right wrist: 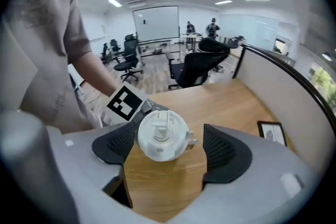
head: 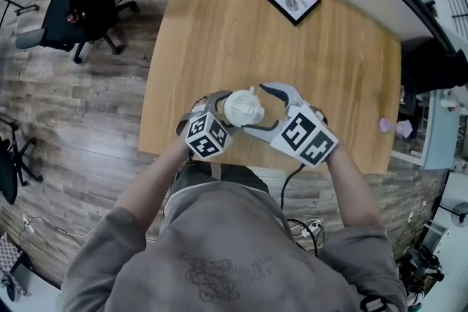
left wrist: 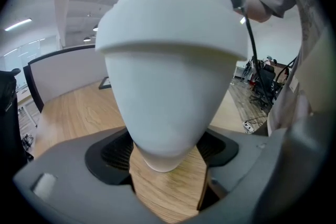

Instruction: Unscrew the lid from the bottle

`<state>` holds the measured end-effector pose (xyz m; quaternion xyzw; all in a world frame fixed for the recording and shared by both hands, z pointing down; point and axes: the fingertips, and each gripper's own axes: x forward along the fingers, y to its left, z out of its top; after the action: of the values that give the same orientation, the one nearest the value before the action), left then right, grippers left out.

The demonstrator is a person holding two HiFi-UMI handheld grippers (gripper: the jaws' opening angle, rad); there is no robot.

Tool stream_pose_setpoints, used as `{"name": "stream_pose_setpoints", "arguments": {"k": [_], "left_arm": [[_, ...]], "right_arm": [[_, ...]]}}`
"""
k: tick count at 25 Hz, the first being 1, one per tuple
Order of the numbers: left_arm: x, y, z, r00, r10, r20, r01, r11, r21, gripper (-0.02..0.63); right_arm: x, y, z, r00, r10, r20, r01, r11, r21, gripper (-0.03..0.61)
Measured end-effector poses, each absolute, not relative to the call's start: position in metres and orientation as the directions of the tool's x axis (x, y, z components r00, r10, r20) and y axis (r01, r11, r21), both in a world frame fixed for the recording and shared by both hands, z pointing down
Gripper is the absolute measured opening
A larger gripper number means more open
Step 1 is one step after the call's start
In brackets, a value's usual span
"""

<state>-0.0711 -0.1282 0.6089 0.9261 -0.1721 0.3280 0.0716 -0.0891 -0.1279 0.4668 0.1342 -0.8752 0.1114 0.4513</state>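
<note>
A white egg-shaped bottle [head: 243, 107] is held in the air over the near edge of the wooden table [head: 307, 62]. My left gripper [head: 223, 117] is shut on its narrow lower body [left wrist: 167, 128], a black pad [left wrist: 116, 152] pressing on each side. The wide lid [left wrist: 173, 13] stays on the bottle. In the right gripper view the lid [right wrist: 161, 135] faces me end-on, with a spout and a small side tab. My right gripper [right wrist: 169, 148] stands open around it: the left pad [right wrist: 119, 145] lies close beside the lid and the right pad [right wrist: 220, 150] is apart from it.
A black-framed picture [head: 294, 0] lies at the table's far side. A pink object [head: 395, 128] sits on the white surface just past the table's right edge. Black office chairs [head: 84, 0] stand on the floor to the left. A cable [head: 285, 186] hangs below my right gripper.
</note>
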Motion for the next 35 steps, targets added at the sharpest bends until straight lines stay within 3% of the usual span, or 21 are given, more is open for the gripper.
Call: {"name": "stream_pose_setpoints", "arguments": {"k": [4,8,17,21,26,30,35], "left_arm": [[-0.072,-0.129,0.607,0.707,-0.307,0.637,-0.413,-0.910,0.020,0.371],[-0.071,-0.129,0.607,0.704,-0.314,0.637,-0.423,-0.906,0.020,0.371],[-0.070,-0.128,0.607,0.711,-0.301,0.635,-0.406,-0.914,0.022,0.371],[-0.070,-0.127,0.607,0.712,-0.293,0.638,-0.398,-0.917,0.022,0.371],[-0.070,-0.128,0.608,0.714,-0.284,0.640,-0.385,-0.923,0.020,0.371],[-0.069,-0.127,0.607,0.716,-0.278,0.641,-0.379,-0.925,0.022,0.371],[-0.069,-0.127,0.606,0.718,-0.277,0.638,-0.377,-0.926,0.022,0.371]], "right_arm": [[-0.087,-0.127,0.480,-0.489,-0.255,0.834,-0.528,0.848,-0.049,0.402],[-0.094,-0.131,0.486,-0.499,-0.292,0.816,-0.608,0.789,-0.090,0.400],[-0.102,-0.129,0.492,-0.481,-0.195,0.854,-0.493,0.867,-0.080,0.387],[-0.104,-0.124,0.495,-0.456,-0.064,0.888,-0.307,0.948,-0.089,0.387],[-0.103,-0.115,0.496,-0.376,0.102,0.921,0.096,0.993,-0.071,0.387],[-0.101,-0.107,0.497,-0.279,0.167,0.946,0.437,0.899,-0.030,0.387],[-0.098,-0.103,0.497,-0.194,0.167,0.967,0.623,0.782,-0.010,0.387]]}}
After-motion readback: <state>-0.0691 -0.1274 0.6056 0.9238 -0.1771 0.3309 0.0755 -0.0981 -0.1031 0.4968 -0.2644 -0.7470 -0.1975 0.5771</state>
